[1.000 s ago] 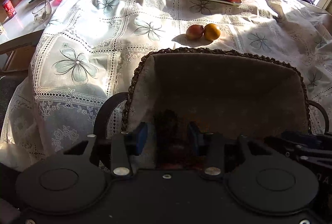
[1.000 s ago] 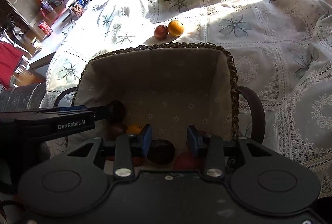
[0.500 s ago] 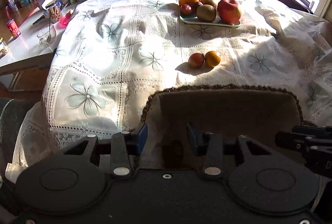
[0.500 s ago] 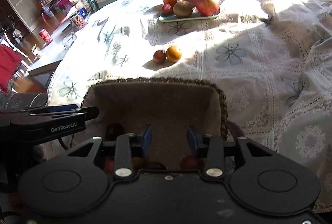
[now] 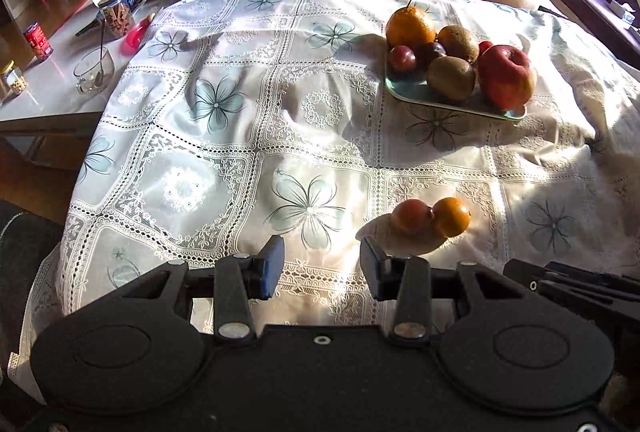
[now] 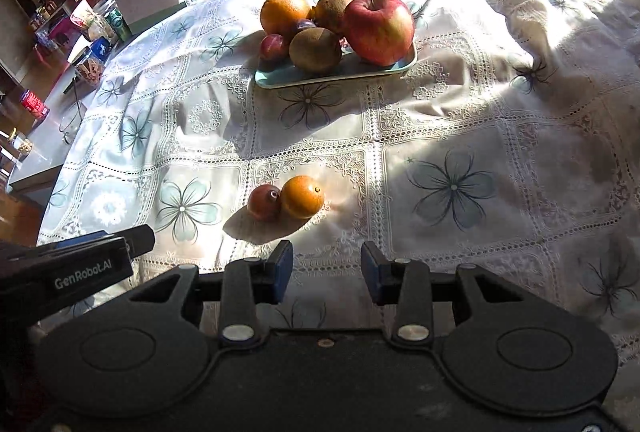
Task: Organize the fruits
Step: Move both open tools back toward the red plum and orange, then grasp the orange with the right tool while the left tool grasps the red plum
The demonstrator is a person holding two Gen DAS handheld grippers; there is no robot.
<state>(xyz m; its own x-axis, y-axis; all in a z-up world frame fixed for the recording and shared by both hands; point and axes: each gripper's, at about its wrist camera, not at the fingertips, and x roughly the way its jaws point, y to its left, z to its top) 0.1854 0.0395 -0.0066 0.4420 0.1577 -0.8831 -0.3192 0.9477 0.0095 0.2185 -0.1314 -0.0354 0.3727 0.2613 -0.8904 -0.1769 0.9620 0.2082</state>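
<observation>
The left gripper (image 5: 322,268) hangs above the near edge of the tabletop with its jaws apart and nothing between them. The right gripper (image 6: 326,268) is held the same way, jaws spread and empty, just to the right of the left one.

Two loose fruits lie touching each other on the lace tablecloth (image 5: 224,136) not far from the near edge: a small reddish plum (image 5: 412,217) on the left and a small orange (image 5: 452,217) on the right. In the left wrist view they sit just ahead and to the right of the open jaws; in the right wrist view the same plum (image 6: 264,202) and orange (image 6: 302,197) sit just ahead and slightly to the left of the jaws. Neither tool touches them.

Farther back, toward the far edge of the tabletop, a pale green tray (image 6: 340,74) holds a heap of fruit: a big red apple (image 6: 378,28) on the right, a kiwi (image 6: 316,50) in front, another kiwi (image 6: 332,8) behind, an orange pear with a stem (image 6: 285,12) at the back left, and a small plum (image 6: 274,47) at the front left. The tray is well apart from both grippers.
</observation>
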